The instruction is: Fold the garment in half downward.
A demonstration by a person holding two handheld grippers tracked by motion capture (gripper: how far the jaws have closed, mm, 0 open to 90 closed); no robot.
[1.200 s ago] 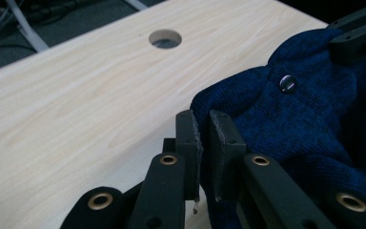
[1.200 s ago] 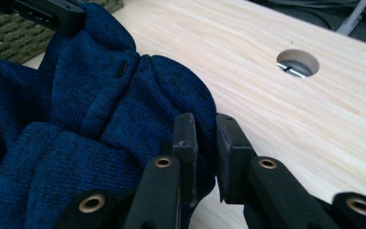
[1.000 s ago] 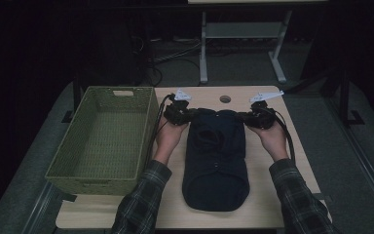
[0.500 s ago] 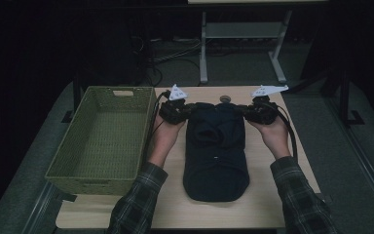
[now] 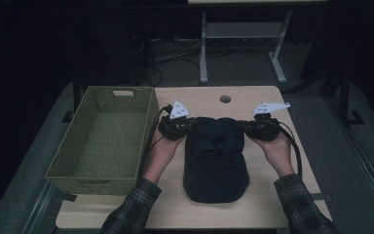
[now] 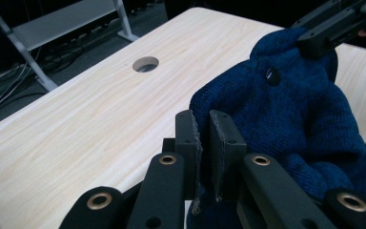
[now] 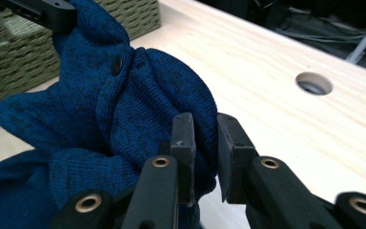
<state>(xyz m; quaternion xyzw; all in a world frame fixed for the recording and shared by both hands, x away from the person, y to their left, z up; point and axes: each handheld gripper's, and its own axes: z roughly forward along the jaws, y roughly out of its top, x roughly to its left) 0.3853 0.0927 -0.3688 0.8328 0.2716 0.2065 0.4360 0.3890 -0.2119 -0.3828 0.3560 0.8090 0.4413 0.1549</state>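
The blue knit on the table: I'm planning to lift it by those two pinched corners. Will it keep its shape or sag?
The knit will probably sag: its folds already slump softly between both hand-held grippers. It seems light, bunching under small pinches. The fuzzy weave likely won't slip.

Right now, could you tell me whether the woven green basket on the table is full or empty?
Empty: the woven green basket shows a bare woven floor in the high view, and the dark blue knitted garment lies beside it on the table.
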